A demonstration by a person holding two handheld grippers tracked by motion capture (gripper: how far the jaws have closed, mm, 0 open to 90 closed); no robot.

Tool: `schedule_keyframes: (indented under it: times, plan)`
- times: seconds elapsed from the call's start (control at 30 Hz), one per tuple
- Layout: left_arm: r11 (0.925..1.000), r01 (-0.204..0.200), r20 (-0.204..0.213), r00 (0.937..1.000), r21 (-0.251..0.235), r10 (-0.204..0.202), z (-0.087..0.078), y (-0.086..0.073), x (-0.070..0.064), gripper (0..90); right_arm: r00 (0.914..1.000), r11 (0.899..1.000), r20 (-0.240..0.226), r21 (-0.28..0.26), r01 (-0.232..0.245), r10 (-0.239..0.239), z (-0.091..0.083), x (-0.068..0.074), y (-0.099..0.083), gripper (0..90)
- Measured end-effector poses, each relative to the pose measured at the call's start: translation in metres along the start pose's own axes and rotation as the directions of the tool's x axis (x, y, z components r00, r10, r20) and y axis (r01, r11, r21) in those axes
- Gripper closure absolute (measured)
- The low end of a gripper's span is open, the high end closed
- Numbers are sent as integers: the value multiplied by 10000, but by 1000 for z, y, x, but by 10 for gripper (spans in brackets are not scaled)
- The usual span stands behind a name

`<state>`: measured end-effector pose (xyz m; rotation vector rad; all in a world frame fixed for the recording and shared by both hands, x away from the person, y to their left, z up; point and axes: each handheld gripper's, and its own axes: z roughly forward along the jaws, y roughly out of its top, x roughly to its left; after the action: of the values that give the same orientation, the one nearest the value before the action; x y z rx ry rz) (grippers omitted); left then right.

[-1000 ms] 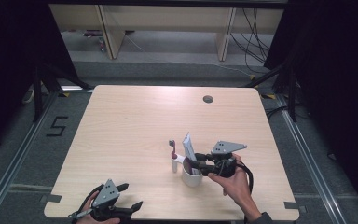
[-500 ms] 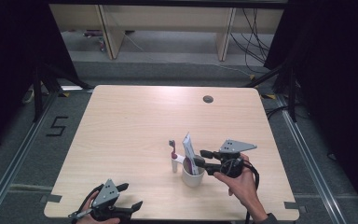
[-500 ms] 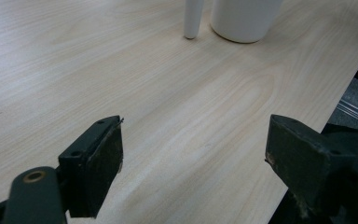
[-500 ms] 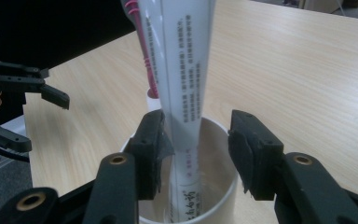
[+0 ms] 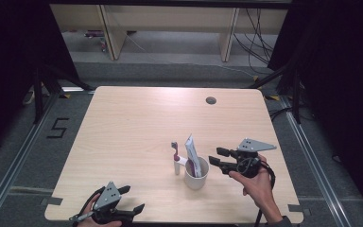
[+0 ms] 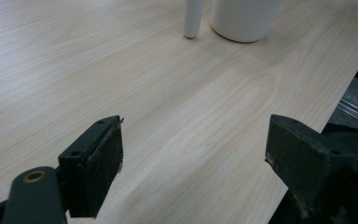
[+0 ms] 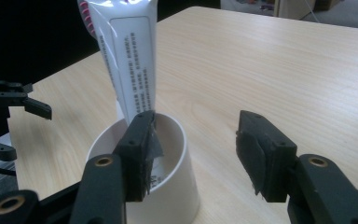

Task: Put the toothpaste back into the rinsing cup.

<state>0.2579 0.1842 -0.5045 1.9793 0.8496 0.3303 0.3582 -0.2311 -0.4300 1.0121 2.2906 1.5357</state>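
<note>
The white toothpaste tube (image 7: 129, 56) is stood upright in the round white plastic cup (image 7: 170, 177), so it is propped by the rim. The right gripper (image 5: 220, 158) is held just beside the cup with jaws spread and empty, likely for clearance. The left gripper (image 5: 132, 202) is parked spread at the near edge of the pale wooden table (image 5: 132, 123).

In the left gripper view the top edge cuts off the cup (image 6: 244, 18) and the toothbrush (image 6: 192, 17). In the right gripper view the tube (image 7: 130, 60) runs off the top, its print too small to read, and the jaw hides part of the cup (image 7: 168, 186).

White cup (image 5: 196, 179), white-and-pink printed tube (image 7: 129, 60), pink-headed toothbrush (image 5: 175, 152), pale woodgrain table (image 5: 132, 123), black tongs (image 7: 193, 144).
</note>
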Motion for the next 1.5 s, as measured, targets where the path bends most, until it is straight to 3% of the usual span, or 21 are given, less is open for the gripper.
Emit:
schedule_keyframes:
  times: [0.13, 0.17, 0.3, 0.37, 0.4, 0.43, 0.53, 0.57, 0.73, 0.77, 0.83, 0.9, 0.97, 1.0, 1.03, 1.1, 1.17, 1.3, 1.33, 1.4, 1.5]
  plan:
    - [10000, 30, -5, 10000, -14, -30, 0, 0, 0, 187, 9994, 9994, 103, 78, -339, 338, -4, -3, -1, 465]
    - [10000, 43, -14, 10000, -7, -43, 0, 0, 0, 187, 9998, 9999, 196, -41, -105, 106, -4, -6, -2, 464]
    - [10000, 85, -49, 10000, -48, -86, -1, 0, -1, 187, 9994, 9998, 320, -101, -157, 160, -6, -9, -4, 444]
    - [10000, 66, -45, 10000, -63, -66, 0, 0, -1, 187, 9986, 9990, 297, -78, -446, 448, -6, -8, -5, 435]
    - [9997, -203, -109, 9997, 161, 204, -2, 0, 1, 187, 9988, 9994, 348, 29, -346, 345, -7, -10, -5, 430]
    - [10000, 59, -4, 10000, -70, -59, 0, 0, -1, 187, 9991, 9998, 375, -3, -219, 219, -8, -11, -6, 423]
    - [10000, -42, -49, 10000, 48, 42, -2, 0, 1, 187, 9986, 9998, 504, -15, -186, 186, -10, -14, -7, 397]
    - [10000, -21, -22, 10000, -36, 20, -1, 0, 1, 187, 9974, 9987, 512, 75, -513, 509, -11, -13, -8, 390]
    - [9999, 94, -53, 9999, -40, -94, 0, 0, 0, 187, 9971, 9996, 707, -28, -264, 266, -14, -17, -10, 356]
    - [9999, 79, -22, 10000, -73, -79, 0, 0, 1, 187, 9964, 9979, 559, 41, -645, 642, -14, -16, -11, 346]
    - [10000, 30, -46, 10000, -6, -30, -1, 0, 2, 187, 9961, 9993, 799, -13, -385, 385, -15, -18, -12, 331]
    - [10000, 42, -70, 10000, -37, -42, -1, -1, 2, 187, 9950, 9975, 710, 44, -700, 695, -15, -17, -13, 322]
    - [10000, 34, -109, 9999, 1, -34, -2, -1, 2, 187, 9947, 9991, 937, 23, -417, 413, -16, -20, -14, 294]
    - [10000, 49, -107, 9999, -19, -49, -2, -1, 2, 187, 9931, 9962, 807, 116, -862, 850, -16, -17, -15, 289]
    - [10000, 40, -138, 9999, -1, -40, -2, -1, 2, 187, 9944, 9987, 937, 97, -495, 484, -16, -20, -15, 288]
    - [9998, 165, -140, 9998, -58, -165, -2, -1, 1, 187, 9924, 9959, 878, 200, -884, 863, -16, -18, -17, 288]
    - [9999, 114, -149, 9998, -25, -114, -3, -1, 2, 187, 9936, 9992, 1072, 138, -368, 351, -17, -21, -18, 286]
    - [10000, 87, -167, 9998, 11, -87, -3, -1, 2, 187, 9930, 9974, 974, 165, -695, 675, -17, -19, -22, 284]
    - [10000, 70, -171, 9998, 23, -69, -3, -1, 2, 187, 9933, 9991, 1104, 183, -372, 349, -19, -21, -22, 284]
    - [10000, 28, -176, 9998, -4, -28, -4, -2, 2, 187, 9923, 9968, 1068, 427, -681, 632, -19, -19, -24, 279]
    - [10000, 37, -257, 9997, -7, -37, -5, -2, 3, 187, 9928, 9990, 1163, 337, -309, 268, -17, -21, -26, 279]
